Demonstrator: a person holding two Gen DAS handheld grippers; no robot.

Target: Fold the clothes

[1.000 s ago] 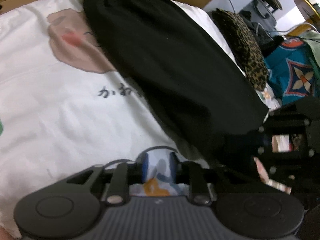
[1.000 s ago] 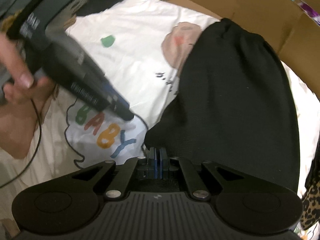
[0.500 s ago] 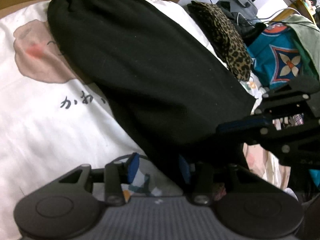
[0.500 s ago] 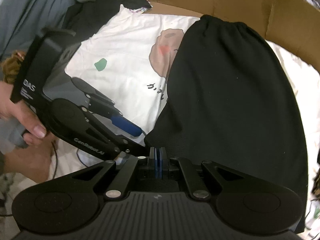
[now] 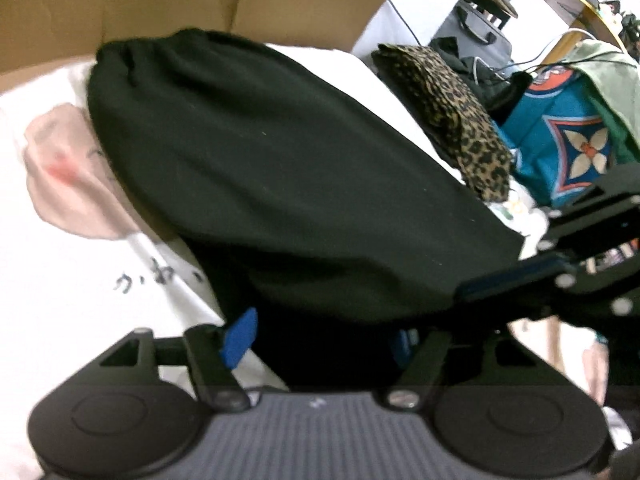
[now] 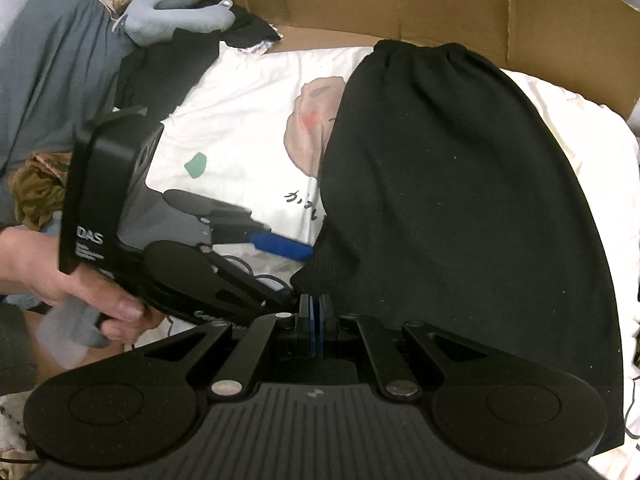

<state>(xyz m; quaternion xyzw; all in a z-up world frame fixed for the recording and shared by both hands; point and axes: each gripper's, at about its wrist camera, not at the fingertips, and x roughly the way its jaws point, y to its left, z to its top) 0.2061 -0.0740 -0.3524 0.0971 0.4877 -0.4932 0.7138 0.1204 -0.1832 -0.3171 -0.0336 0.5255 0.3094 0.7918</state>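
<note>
Half blk garment (image 5: 304,184) hem hidden.

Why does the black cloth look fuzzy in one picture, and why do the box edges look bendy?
Left wrist view: the black garment and the white printed cloth are smeared by motion blur, and the bright room behind is washed out. Right wrist view: sharper, though the hand is blurred; the cardboard box curves because the fisheye lens bends straight lines near the edges.
</note>
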